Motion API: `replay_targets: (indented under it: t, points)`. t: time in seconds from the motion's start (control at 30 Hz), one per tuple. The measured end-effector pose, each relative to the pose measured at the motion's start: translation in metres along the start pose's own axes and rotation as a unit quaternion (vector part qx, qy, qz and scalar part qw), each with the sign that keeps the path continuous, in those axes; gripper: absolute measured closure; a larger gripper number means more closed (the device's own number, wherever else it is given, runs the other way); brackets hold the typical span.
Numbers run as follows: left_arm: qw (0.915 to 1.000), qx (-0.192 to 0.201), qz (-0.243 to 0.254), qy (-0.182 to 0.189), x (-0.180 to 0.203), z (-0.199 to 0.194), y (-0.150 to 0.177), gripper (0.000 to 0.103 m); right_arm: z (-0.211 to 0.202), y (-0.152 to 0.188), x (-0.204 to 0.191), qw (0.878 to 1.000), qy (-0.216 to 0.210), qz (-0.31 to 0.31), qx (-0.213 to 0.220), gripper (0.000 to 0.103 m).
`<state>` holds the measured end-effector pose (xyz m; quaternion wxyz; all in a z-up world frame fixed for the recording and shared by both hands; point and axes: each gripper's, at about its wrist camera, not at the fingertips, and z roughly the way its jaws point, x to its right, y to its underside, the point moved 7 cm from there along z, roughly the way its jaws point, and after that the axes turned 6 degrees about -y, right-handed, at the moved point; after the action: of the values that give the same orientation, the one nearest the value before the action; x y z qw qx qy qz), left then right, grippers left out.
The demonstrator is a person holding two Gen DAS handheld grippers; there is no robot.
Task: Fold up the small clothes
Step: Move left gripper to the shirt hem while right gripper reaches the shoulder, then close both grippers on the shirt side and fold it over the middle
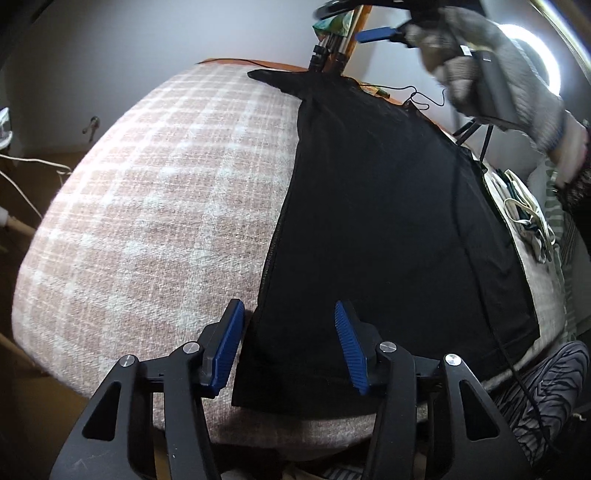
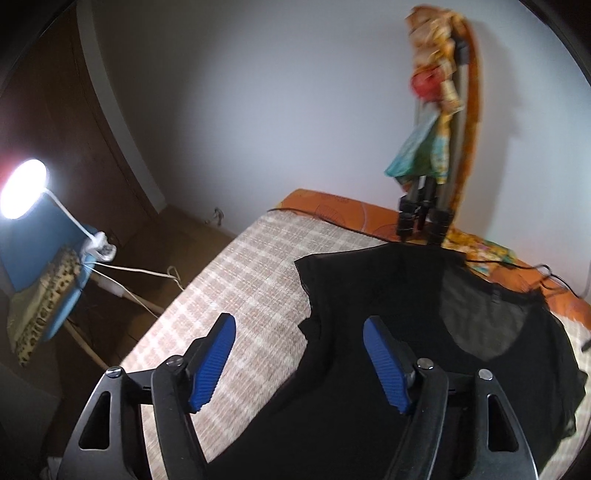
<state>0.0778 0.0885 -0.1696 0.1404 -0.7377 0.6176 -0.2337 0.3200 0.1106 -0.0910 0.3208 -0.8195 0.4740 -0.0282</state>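
Two handheld grippers hover over a black garment spread on a checked blanket.

In the left wrist view, the black garment (image 1: 388,221) lies flat across the centre and right of the frame on a pink and white checked blanket (image 1: 155,192). The left gripper (image 1: 288,347), at the bottom centre, has its blue pads apart over the garment's lower left edge, not pressing on the cloth. At the upper right, a gloved hand (image 1: 491,70) holds the right gripper (image 1: 373,35), blurred. In the right wrist view, the right gripper (image 2: 299,363) sits low in the frame, jaws apart and empty, over the garment's left edge. A tripod (image 2: 424,218) stands beyond the cloth, and a lamp (image 2: 24,188) glows at the far left.
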Motion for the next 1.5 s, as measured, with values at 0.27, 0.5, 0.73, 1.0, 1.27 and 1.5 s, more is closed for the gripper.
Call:
replay_targets:
  t: [0.27,0.5,0.73,1.0,1.27,1.5]
  points:
    - [0.9999,0.007,0.011,-0.009,-0.003,0.005,-0.003,0.068,0.077,-0.019,0.009,0.999,0.021,-0.003,-0.044,0.038]
    - [1.0,0.006,0.002,0.0,-0.006,0.006,-0.006,0.087,0.127,-0.034,0.01,0.997,0.037,-0.013,-0.069,0.042]
    - [0.9999,0.008,0.011,0.003,0.0,0.008,-0.009,0.097,0.163,-0.028,0.013,0.991,0.081,-0.045,-0.1,0.047]
    - [0.9997,0.005,0.002,0.025,0.003,0.011,-0.011,0.1,0.171,-0.023,0.04,0.99,0.089,-0.018,-0.106,0.077]
    - [0.9984,0.008,-0.013,0.054,0.007,0.008,-0.012,0.102,0.156,-0.032,0.061,0.992,0.098,0.006,-0.078,0.101]
    - [0.9971,0.027,-0.006,0.071,0.021,-0.005,-0.018,0.102,0.117,-0.044,0.075,0.995,0.086,0.027,-0.037,0.102]
